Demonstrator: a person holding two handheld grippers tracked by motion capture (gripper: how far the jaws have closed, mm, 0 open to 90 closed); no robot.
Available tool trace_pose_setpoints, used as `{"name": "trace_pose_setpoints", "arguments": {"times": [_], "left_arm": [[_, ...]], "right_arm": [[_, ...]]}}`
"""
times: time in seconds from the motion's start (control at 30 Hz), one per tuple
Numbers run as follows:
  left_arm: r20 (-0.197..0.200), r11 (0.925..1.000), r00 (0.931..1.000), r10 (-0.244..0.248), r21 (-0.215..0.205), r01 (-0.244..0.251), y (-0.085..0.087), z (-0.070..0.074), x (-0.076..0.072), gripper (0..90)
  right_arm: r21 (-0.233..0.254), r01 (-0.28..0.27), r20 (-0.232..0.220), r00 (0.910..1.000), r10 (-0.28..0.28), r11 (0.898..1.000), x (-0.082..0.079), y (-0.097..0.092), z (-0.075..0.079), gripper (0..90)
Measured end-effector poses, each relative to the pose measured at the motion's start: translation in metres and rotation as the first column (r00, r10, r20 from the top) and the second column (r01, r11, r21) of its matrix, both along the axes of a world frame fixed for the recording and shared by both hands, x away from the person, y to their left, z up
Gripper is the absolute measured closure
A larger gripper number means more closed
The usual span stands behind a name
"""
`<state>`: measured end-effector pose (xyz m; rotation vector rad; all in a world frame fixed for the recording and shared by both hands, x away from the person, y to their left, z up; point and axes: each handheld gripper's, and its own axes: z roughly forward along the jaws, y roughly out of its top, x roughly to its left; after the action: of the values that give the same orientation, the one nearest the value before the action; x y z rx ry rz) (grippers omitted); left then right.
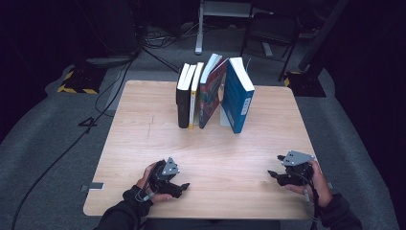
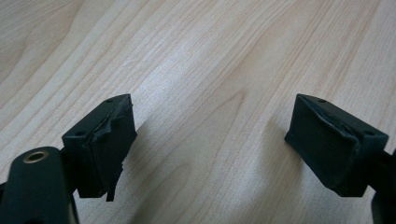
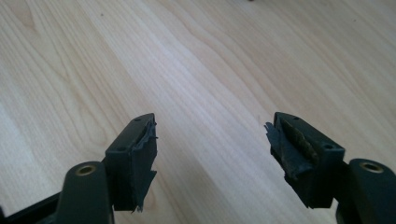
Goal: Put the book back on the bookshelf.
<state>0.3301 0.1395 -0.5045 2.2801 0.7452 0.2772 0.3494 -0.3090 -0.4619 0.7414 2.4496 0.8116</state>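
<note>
Left gripper point(image 1: 184, 185): jaws spread wide, nothing between them, hovering low over the near edge of the table point(image 1: 143, 143).
Right gripper point(image 1: 272, 174): spread too, empty, over bare wood at the near right.
Up close: in my left gripper view I've got worn pads point(image 2: 109, 149) and wood grain; the right gripper view gives me the same, frayed pads point(image 3: 140, 163) over plain wood.
Books point(image 1: 213, 93): a row standing on edge at the far middle of the table, well apart from both my grippers, straight ahead and between them.
Long axis: the spines run front to back; the blue book point(image 1: 238, 96) at the right end leans, as does the colourful one point(image 1: 211, 93) beside it.
Nearer hand: I judge the right one for the blue book, the left for the black book point(image 1: 183, 98).
High view: it gives me the books; the gripper views give me pad wear.
</note>
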Motion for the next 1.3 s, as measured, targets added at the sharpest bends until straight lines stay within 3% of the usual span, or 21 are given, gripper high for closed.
{"name": "trace_pose_setpoints", "arguments": {"times": [0.2,0.53,0.67,0.8,0.87,0.9,1.3], "left_arm": [[0.0,1.0,1.0,0.0,0.0,0.0,0.0,0.0,0.0,15.3],[0.0,1.0,1.0,0.0,0.0,0.0,0.0,0.0,0.0,15.3],[0.0,1.0,1.0,0.0,0.0,0.0,0.0,0.0,0.0,15.3],[-0.001,1.0,1.0,0.0,0.0,0.0,0.0,0.0,0.0,15.2],[0.0,1.0,1.0,0.0,0.0,0.0,0.0,0.0,0.0,15.2],[0.0,1.0,1.0,0.0,0.0,0.0,0.0,0.0,0.0,15.2],[0.0,1.0,1.0,0.0,0.0,0.0,0.0,0.0,0.0,15.2]], "right_arm": [[0.0,0.038,-0.026,0.9989,-0.038,0.999,-0.01,-0.013,-0.013,31.3],[0.086,0.08,-0.065,0.9951,-0.075,0.993,-0.025,-0.042,-0.026,30.3],[0.092,0.101,-0.079,0.9925,-0.093,0.991,-0.027,-0.048,-0.03,29.6],[0.147,0.12,-0.101,0.9893,-0.105,0.982,-0.03,-0.059,-0.034,28.4],[0.223,0.134,-0.127,0.986,-0.108,0.966,-0.031,-0.069,-0.04,27.3],[0.239,0.137,-0.115,0.9871,-0.112,0.961,-0.033,-0.072,-0.042,27.0],[0.242,0.137,-0.109,0.9875,-0.114,0.961,-0.037,-0.079,-0.043,26.4]]}}
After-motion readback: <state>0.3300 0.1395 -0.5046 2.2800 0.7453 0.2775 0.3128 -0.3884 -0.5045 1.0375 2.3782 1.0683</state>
